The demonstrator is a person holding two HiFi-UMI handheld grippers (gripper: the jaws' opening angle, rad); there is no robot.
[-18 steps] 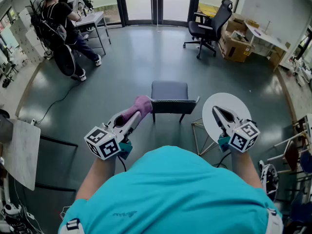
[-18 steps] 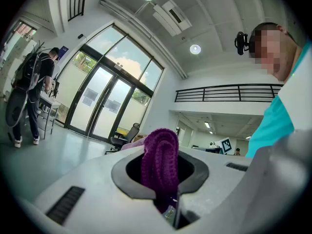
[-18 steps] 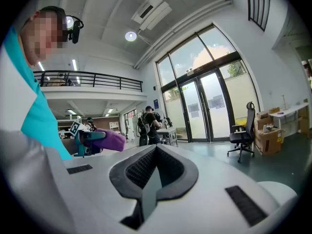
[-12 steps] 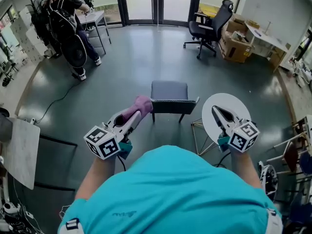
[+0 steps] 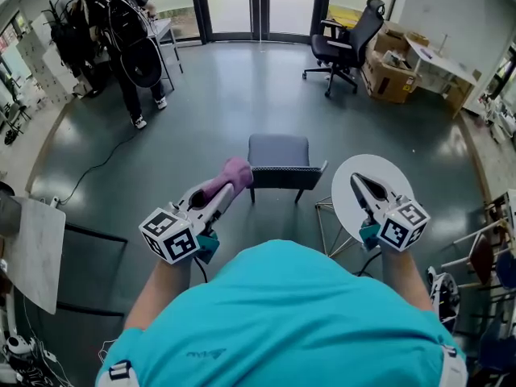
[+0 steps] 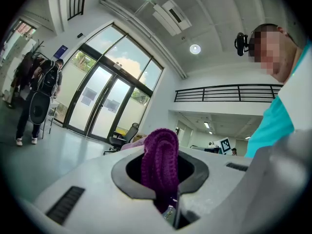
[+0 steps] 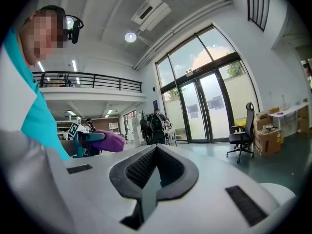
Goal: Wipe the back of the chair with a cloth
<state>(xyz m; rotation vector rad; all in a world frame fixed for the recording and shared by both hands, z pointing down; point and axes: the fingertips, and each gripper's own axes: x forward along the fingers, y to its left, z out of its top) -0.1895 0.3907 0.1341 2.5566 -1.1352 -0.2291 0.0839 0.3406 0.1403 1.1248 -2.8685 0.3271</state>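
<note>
- Chair [image 5: 278, 161] stands on the floor ahead, back nearest; round bench [image 5: 385, 170] just beside it.
- Left claw [image 5: 228, 187] clamps cloth [image 5: 236, 170] near the chair back's left end.
- Right claw [image 5: 355, 181] is closed, empty, above the bench.

The head view looks from above the person's shoulders steeply down and forward, past the left gripper [image 5: 228, 187] and right gripper [image 5: 355, 181] to the chair [image 5: 279, 160] close below and on to the glass doors [image 5: 258, 5] far off. The left gripper view sits low behind its own fingers [image 6: 87, 189], tilted upward, the purple cloth [image 6: 161, 162] filling its near middle; the right gripper view rides likewise but faces more level. All three share the doors, the black office chair [image 5: 348, 40] and the standing person [image 5: 129, 35].
</note>
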